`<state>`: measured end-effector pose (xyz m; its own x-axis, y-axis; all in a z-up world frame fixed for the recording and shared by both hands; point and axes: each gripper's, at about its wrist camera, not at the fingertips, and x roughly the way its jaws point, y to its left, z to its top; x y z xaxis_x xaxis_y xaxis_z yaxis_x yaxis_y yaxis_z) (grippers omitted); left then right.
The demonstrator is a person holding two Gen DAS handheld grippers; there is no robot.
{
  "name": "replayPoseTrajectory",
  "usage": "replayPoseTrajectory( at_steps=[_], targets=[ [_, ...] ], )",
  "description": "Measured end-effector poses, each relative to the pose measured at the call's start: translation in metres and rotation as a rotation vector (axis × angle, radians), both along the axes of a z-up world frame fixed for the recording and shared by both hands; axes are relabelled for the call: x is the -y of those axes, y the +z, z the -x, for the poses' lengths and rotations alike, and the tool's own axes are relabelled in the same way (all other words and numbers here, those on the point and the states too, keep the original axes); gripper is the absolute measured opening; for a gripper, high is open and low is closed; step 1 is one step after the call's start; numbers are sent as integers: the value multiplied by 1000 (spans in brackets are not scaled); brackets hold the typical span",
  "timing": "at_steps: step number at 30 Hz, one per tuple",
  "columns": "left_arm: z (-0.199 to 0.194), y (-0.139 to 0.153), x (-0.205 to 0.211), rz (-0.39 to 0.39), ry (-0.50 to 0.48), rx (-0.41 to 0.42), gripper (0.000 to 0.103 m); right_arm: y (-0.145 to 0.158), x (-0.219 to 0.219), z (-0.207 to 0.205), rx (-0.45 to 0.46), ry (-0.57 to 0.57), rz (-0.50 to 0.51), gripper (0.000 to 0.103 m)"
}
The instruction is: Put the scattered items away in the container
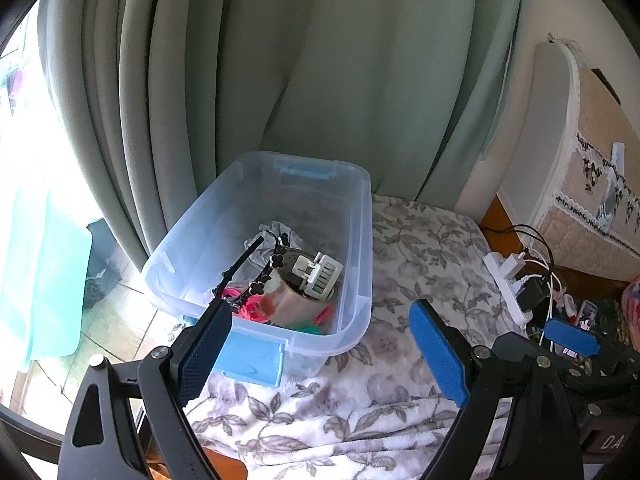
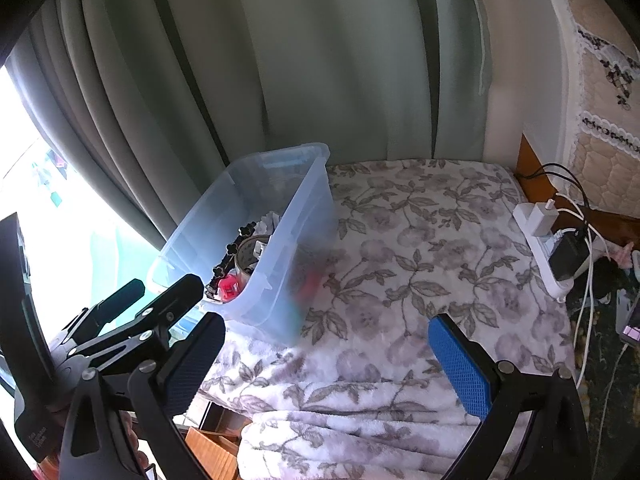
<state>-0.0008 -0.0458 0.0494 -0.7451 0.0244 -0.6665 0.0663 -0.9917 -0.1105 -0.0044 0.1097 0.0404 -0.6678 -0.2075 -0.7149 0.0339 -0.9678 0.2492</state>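
On floral blanket (image 1: 420, 248), beside grey-green curtain (image 1: 320, 80): clear plastic container (image 1: 362, 240), already holding the small items.

Beyond left gripper (image 1: 320, 344), jaws spread wide, nothing between, container's near wall just past left pad. Inside: brown tape roll (image 1: 288, 300), white hair claw (image 1: 318, 272), black flower-chain (image 1: 276, 264), pink items (image 1: 248, 308). Ahead-left of right gripper (image 2: 324, 356), likewise spread and empty, hovering over bare blanket well apart from container.

White letters "DA" show on a dark box (image 1: 610, 436) at lower right.
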Motion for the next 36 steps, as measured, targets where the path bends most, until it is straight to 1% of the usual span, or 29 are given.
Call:
replayPoseTrajectory(
  at_steps=[7, 9, 17, 26, 33, 36],
  targets=[
    [-2, 0, 0, -5, -1, 8, 91, 0, 0, -1, 0, 0, -5, 103],
    [2, 0, 4, -4, -18, 11, 91, 0, 0, -1, 1, 0, -4, 103],
    [4, -3, 4, -27, -25, 19, 91, 2, 22, 0, 1, -47, -7, 103],
    [1, -1, 0, -4, -9, -4, 91, 1, 26, 1, 4, -59, -5, 103],
    [1, -2, 0, -5, -5, -4, 91, 2, 24, 1, 5, -58, -5, 103],
    [6, -5, 12, -7, -34, -2, 91, 1, 31, 3, 5, -74, -5, 103]
  ],
)
